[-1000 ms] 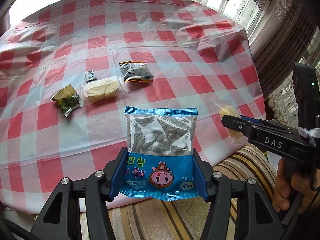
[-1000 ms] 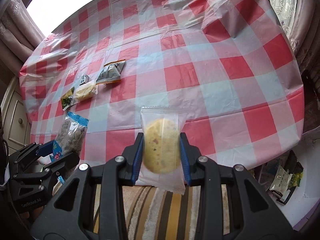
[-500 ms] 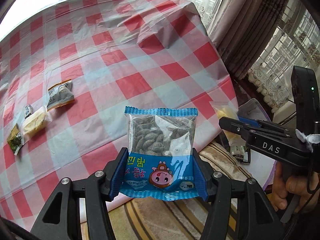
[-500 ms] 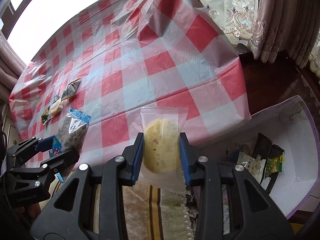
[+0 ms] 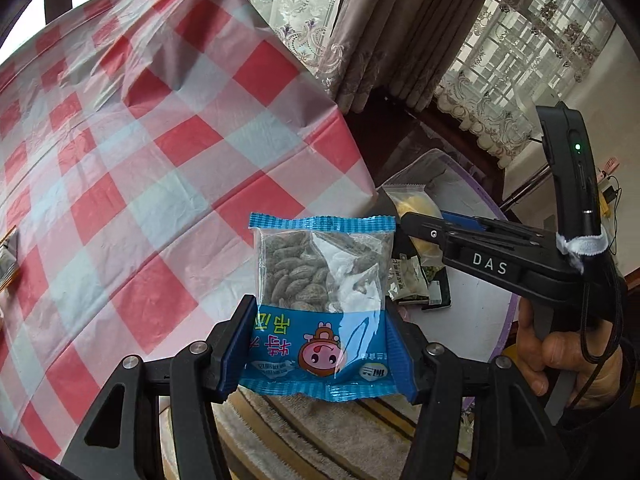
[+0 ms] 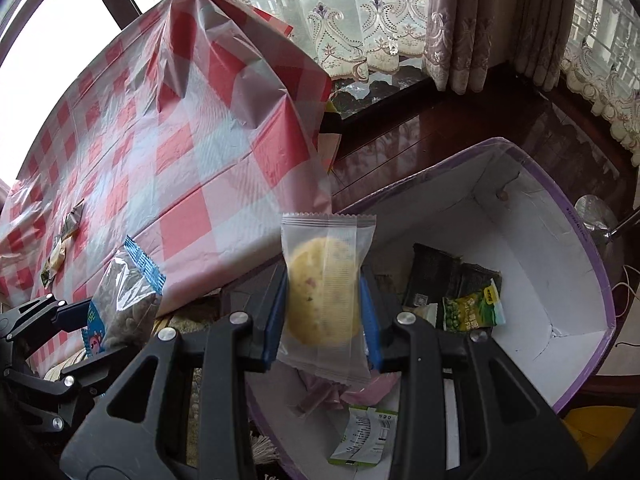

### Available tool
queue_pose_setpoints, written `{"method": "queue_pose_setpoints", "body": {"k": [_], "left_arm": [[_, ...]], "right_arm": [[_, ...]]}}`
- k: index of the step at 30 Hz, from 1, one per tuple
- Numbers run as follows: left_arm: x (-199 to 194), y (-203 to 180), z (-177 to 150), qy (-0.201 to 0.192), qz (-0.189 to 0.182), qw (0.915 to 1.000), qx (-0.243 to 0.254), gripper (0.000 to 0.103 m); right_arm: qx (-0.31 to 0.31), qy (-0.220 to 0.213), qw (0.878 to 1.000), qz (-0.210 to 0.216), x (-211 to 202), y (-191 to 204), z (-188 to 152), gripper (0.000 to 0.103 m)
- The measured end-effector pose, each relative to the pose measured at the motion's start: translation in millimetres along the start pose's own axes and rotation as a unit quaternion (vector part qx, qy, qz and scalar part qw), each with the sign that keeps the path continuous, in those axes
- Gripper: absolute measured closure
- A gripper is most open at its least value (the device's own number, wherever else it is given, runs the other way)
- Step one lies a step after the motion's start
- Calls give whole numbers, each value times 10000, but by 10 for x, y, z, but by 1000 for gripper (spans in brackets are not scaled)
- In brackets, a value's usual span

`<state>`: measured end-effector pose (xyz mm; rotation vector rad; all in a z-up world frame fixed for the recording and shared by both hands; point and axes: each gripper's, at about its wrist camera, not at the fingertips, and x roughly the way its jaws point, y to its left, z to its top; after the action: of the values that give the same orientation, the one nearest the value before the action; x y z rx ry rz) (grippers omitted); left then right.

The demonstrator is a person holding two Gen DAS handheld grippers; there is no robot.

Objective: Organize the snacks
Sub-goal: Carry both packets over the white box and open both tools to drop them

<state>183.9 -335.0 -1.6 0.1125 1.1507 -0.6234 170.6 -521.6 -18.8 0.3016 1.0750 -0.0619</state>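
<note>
Two packets are clamped, seed packet (image 5: pixel 322 304) in left hand-held gripper (image 5: pixel 322 344), cake packet (image 6: pixel 324 292) in right hand-held gripper (image 6: pixel 324 320); release is advised only once centred over the box (image 6: pixel 576 220).

The box (image 6: pixel 576 240) lies open-topped beside the table (image 6: pixel 192 168), with snack packets (image 6: pixel 472 312) littering its floor.

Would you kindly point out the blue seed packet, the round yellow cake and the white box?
blue seed packet (image 5: pixel 320 304), left wrist view, packet middle.
round yellow cake (image 6: pixel 323 290), right wrist view, cake face.
white box (image 6: pixel 532 248), right wrist view, inner wall.
</note>
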Motion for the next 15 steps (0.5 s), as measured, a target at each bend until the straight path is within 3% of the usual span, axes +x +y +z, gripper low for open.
{"method": "queue_pose_setpoints", "body": {"k": [11,15], "left_arm": [[370,-385,159,504,-518,9971,230,43],[388,-390,206,511,-574,9969,176,36]], "right_arm": [[381,-109,9992,-38,-17,-369,67,64],[396,-87,9991,-114,-17,-390,76,63]]}}
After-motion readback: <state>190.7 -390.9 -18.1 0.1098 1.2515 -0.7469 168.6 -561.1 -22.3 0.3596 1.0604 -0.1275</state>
